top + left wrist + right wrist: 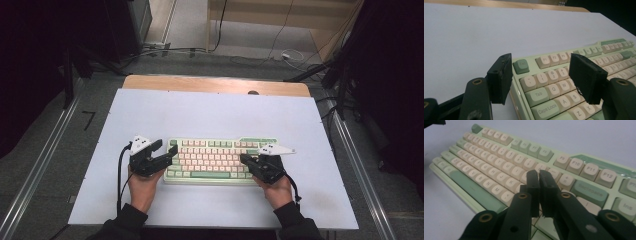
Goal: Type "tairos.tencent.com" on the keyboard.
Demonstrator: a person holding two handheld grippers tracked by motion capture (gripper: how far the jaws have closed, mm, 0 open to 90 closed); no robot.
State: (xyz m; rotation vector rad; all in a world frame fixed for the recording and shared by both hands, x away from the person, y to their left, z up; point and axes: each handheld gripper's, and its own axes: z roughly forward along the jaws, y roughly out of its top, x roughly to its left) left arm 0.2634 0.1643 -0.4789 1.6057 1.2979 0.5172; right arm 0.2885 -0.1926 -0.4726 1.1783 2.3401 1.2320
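Note:
A mint-green keyboard [215, 160] with cream keys lies on the white tabletop [200, 110], near its front. My left gripper [167, 150] is at the keyboard's left end. In the left gripper view, the left gripper [540, 75] is open, its jaws wide apart over the Esc and Tab corner of the keyboard [554, 72], gripping nothing. My right gripper [246, 160] hovers over the right part of the keys. The right gripper view shows the right gripper [539, 176] shut, pads together with nothing between them, just above the keyboard [486, 165] near the Backspace key.
A wooden strip [215, 84] borders the table's far edge. Metal rails [45, 160] run along both sides. Cables [280, 55] lie on the floor beyond. Bare white surface stretches behind the keyboard and to its left and right.

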